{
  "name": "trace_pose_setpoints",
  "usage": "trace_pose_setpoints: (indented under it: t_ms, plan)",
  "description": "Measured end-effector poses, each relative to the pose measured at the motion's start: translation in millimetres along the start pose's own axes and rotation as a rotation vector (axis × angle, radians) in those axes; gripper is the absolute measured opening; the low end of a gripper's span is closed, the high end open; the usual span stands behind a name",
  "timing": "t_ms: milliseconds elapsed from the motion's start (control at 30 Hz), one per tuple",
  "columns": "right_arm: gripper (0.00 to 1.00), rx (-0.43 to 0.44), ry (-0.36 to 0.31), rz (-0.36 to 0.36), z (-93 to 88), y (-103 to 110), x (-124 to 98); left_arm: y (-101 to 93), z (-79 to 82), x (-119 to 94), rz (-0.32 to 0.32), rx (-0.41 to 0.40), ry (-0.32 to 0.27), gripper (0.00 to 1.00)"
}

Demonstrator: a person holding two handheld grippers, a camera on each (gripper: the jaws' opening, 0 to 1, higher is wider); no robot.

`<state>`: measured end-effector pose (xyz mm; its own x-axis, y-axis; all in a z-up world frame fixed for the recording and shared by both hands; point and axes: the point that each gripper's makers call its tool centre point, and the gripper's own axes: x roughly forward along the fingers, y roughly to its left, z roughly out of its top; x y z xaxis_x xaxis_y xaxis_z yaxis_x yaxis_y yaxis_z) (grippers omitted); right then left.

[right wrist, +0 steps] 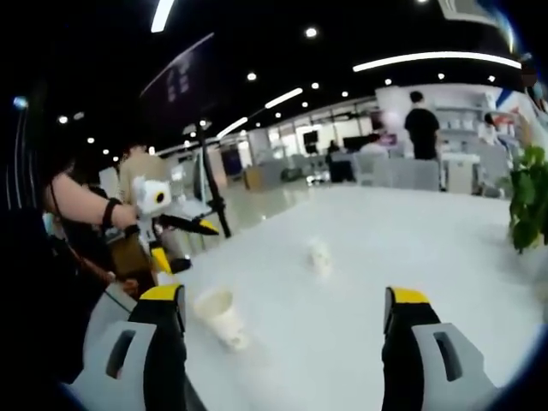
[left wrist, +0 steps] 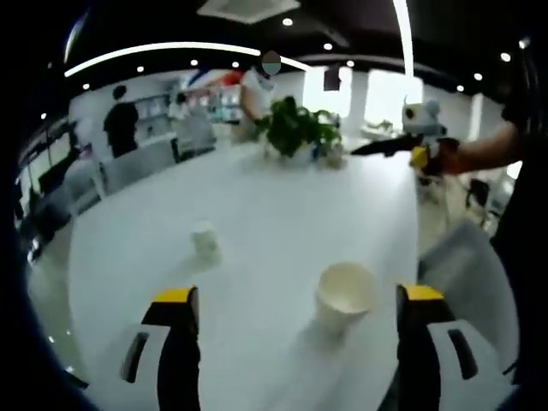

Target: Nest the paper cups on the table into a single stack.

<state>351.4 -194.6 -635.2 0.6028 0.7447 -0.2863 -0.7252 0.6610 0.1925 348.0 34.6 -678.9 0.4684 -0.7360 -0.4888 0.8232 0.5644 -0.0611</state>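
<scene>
I note a white table (left wrist: 257, 205) in an office; plant (left wrist: 295, 127) upper centre; two cups (left wrist: 344, 295) (left wrist: 205, 240); both grippers (left wrist: 300, 300) (right wrist: 282, 300) gape, empty.

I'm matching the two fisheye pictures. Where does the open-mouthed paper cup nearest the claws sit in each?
Left gripper view: open-mouthed cup low, right of centre, near the right jaw.
Right gripper view: same cup low left, by the left jaw.
Shared landmark: the smaller cup farther out on the white table.
</scene>
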Motion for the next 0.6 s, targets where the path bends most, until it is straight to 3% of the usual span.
trace_pose_setpoints:
  t_ms: [200, 367, 600]
  plan:
    - [0.96, -0.033, -0.013, 0.006, 8.5, -2, 3, 20.3, 12.1, -20, 0.077, -0.009, -0.101, 1.0]
    - [0.97, -0.056, 0.01, 0.006, 13.0, -6, 2, 31.7, 9.0, -32, 0.12, -0.004, -0.113, 1.0]
    - [0.98, -0.078, 0.05, -0.003, 15.6, -17, 3, 33.2, 5.7, -36, 0.133, 0.02, -0.115, 1.0]
